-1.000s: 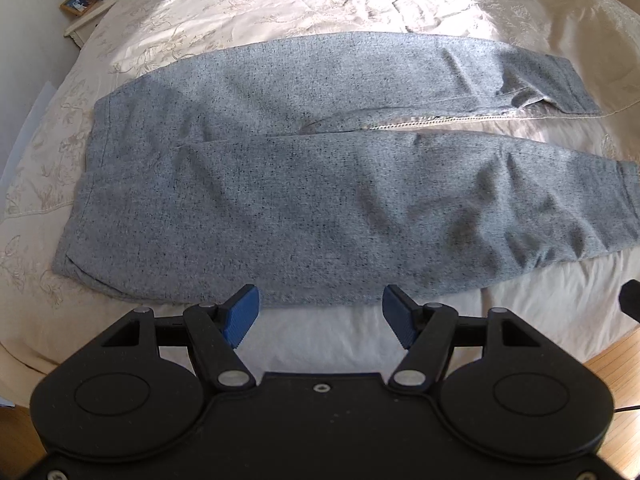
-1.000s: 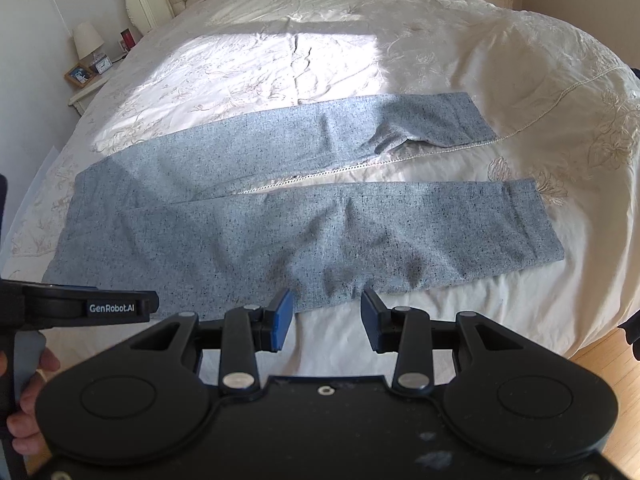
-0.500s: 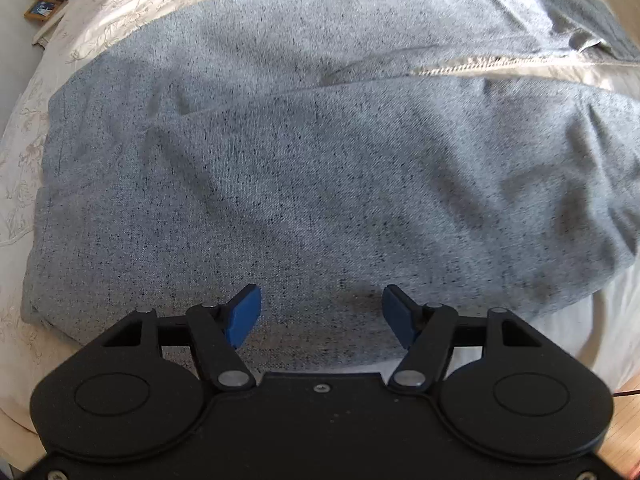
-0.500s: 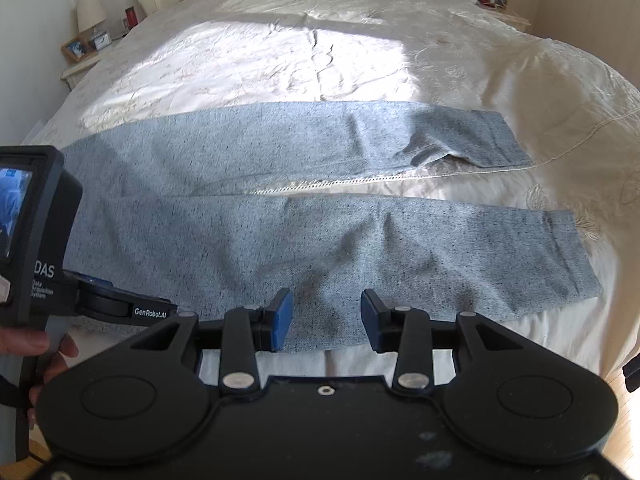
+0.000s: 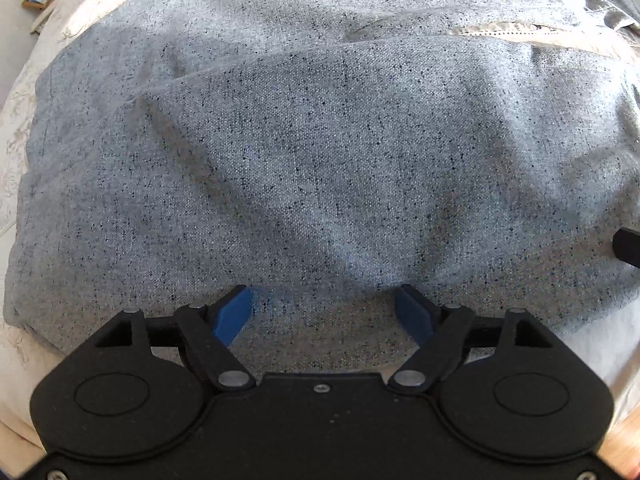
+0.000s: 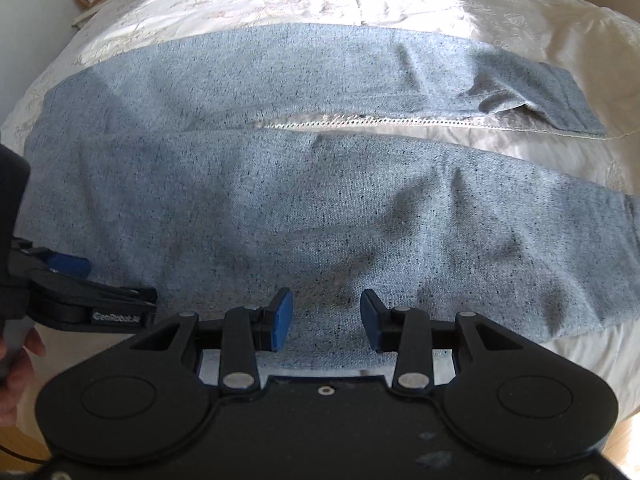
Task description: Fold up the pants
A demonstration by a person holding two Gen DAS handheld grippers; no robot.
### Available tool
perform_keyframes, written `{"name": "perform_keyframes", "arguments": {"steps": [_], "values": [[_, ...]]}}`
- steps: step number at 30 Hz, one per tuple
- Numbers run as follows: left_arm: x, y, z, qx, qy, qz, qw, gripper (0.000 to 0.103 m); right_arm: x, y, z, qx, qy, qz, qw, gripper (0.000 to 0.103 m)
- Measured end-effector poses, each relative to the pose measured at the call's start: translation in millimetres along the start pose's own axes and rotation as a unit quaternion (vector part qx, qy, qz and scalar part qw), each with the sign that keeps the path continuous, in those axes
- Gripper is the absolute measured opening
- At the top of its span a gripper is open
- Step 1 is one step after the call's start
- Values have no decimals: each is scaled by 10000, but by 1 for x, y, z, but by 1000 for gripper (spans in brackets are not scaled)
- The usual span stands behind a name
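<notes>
Two pairs of tongs are brought low over the near edge of the pants [image 6: 320, 208], which are spread flat on the bed [image 6: 360, 8] with both legs running off to the right and a strip of cream bedspread showing between them. The garment appears to have been laid out this way so that one leg can be lifted and folded onto the other.

The left tongs [image 5: 325, 312] are spread wide, having just been opened further; grey cloth lies beneath and between the blue pads, but nothing is pinched yet. They are placed near the waist end, seemingly to take the hem-side edge of the near leg there.

The right tongs [image 6: 326, 322] are held partly spread over the same edge, further along the leg, with fabric below the gap and no grip made. In the right wrist view the left tongs are seen just to the left, held by a hand [image 6: 16, 376]. Gripping at two spaced points is judged to keep the leg straight when raised.
</notes>
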State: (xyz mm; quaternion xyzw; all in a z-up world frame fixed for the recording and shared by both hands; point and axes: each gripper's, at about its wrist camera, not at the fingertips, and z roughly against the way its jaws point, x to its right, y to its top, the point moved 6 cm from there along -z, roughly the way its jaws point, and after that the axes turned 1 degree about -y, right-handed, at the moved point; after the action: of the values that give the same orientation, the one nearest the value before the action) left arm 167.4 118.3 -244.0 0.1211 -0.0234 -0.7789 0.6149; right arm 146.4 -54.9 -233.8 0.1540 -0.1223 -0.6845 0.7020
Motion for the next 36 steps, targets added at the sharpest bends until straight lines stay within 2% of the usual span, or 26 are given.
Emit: {"name": "perform_keyframes", "arguments": {"steps": [3, 9, 13, 16, 19, 22, 26, 31, 32, 34, 35, 36], "values": [[7, 4, -2, -45, 141, 143, 9998, 82, 31, -6, -12, -118, -67, 253, 9996, 34], [20, 14, 4, -120, 511, 271, 9983, 81, 151, -13, -20, -223, -608, -148, 9978, 34], [35, 24, 18, -16, 718, 236, 9971, 72, 222, -13, -24, -232, -990, -317, 9943, 34], [50, 31, 33, 166, 668, 258, 9973, 71, 259, -8, -24, -232, -1174, -427, 9919, 34], [64, 35, 43, 287, 497, 312, 9979, 72, 288, 2, -7, 92, -1039, -907, 9904, 34], [81, 35, 54, 371, 363, 365, 9980, 71, 321, 18, 1, 356, -1054, -1427, 9835, 40], [97, 29, 60, 432, 238, 318, 9983, 71, 355, 34, -8, 362, -1024, -1692, 9796, 40], [120, 29, 66, 490, 168, 228, 9984, 71, 370, 47, -24, 240, -605, -1623, 9846, 40], [123, 30, 66, 492, 150, 214, 9984, 71, 367, 50, -25, 204, -461, -1561, 9864, 38], [132, 28, 70, 497, 114, 174, 9985, 71, 365, 54, -26, 172, -342, -1413, 9892, 24], [136, 28, 70, 517, 89, 151, 9985, 71, 365, 55, -25, 119, -356, -1305, 9907, 6], [142, 28, 71, 561, 47, 111, 9984, 71, 365, 57, -25, 118, -418, -1247, 9912, 6]]}}
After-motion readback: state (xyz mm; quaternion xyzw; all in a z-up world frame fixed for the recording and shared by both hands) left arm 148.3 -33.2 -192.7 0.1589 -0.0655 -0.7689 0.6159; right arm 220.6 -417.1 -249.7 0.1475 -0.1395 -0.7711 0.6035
